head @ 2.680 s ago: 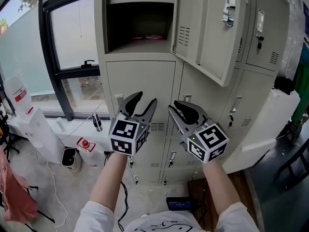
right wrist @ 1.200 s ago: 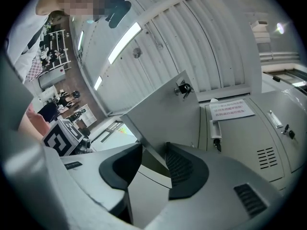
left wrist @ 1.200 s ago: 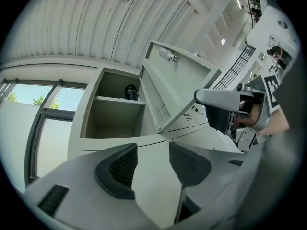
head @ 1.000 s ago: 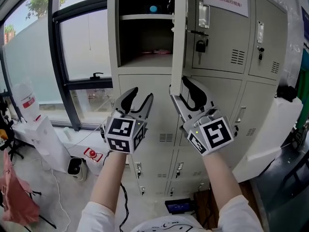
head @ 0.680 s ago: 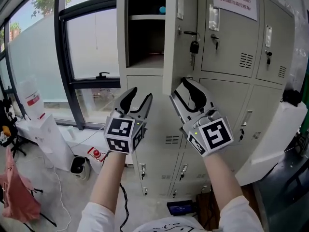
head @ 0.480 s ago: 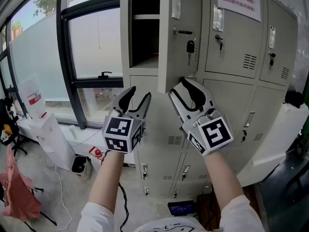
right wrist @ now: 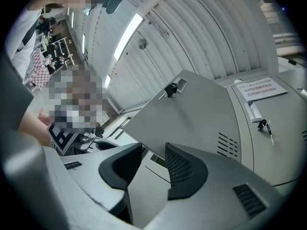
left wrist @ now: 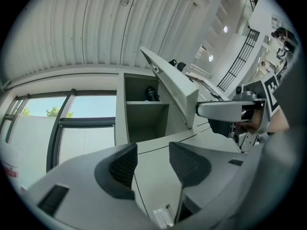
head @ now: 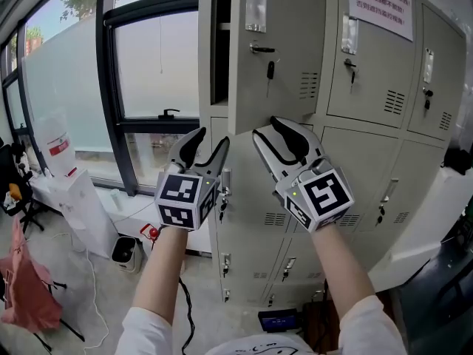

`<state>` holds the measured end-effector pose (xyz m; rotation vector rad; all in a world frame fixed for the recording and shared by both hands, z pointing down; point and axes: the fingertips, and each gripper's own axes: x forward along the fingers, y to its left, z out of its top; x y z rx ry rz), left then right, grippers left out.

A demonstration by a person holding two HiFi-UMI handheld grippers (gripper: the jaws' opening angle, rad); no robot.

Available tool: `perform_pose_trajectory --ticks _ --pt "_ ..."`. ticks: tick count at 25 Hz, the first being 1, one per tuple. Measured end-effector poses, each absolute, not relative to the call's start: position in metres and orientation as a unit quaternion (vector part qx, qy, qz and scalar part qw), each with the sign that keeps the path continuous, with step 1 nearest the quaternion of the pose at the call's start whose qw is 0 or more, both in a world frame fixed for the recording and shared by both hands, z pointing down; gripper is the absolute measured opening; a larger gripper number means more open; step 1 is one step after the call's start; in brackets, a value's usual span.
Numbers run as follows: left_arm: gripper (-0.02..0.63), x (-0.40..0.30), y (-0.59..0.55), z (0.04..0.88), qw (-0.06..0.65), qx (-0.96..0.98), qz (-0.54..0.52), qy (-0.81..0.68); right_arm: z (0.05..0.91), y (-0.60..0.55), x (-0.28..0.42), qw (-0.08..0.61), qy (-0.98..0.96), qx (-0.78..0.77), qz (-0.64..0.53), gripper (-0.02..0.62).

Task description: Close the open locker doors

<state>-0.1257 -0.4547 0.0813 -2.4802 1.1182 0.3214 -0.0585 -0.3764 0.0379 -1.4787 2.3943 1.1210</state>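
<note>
Head view: the door [head: 277, 50] stands ajar on the top-left locker [head: 220, 43], with the left gripper [head: 213, 137] and right gripper [head: 270, 130] just below it. Left gripper view: jaws apart and empty, and a dark thing [left wrist: 151, 94] sits on the locker's upper shelf. Right gripper view: jaws apart, with the door's lower corner showing between them.

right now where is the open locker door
Head view, top centre: the open locker door hangs ajar on the leftmost compartment, its lower edge right by the right hand-held gripper.
</note>
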Motion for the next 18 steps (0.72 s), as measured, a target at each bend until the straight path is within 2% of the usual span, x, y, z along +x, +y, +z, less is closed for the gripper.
perform_pose_trajectory --ticks 18 --pt "0.215 -0.144 -0.497 0.064 0.22 -0.87 0.094 0.432 0.035 -0.444 -0.073 0.012 0.822 -0.476 0.312 0.146"
